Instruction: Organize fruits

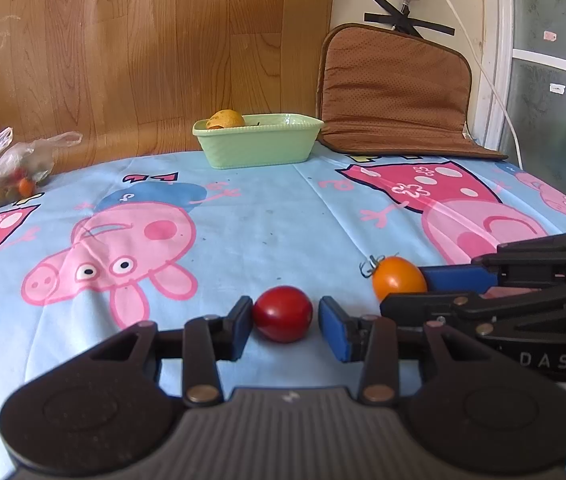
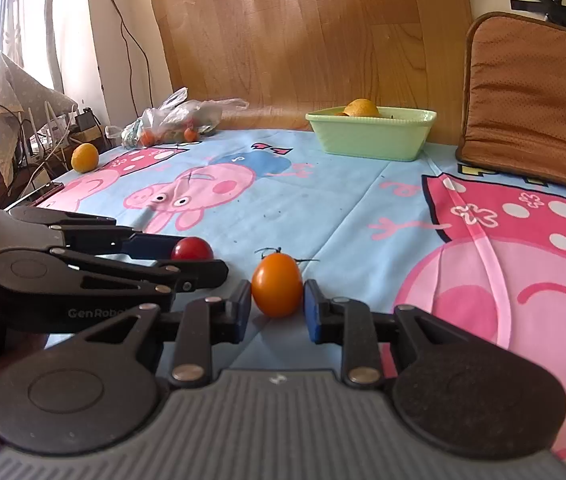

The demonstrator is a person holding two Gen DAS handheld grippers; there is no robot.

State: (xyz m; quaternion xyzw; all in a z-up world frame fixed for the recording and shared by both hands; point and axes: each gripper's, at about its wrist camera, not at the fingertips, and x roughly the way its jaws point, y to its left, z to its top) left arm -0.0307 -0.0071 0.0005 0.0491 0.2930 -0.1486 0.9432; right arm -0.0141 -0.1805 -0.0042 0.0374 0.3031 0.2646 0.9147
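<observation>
Across the cartoon cloth, both grippers are bracketing tomatoes: left gripper spread around the red tomato, right gripper spread around the orange tomato. Pinching looks next, then carrying both to the green bowl.

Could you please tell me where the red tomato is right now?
The red tomato lies on the tablecloth between the left gripper's open fingers, just left of the orange tomato.
</observation>
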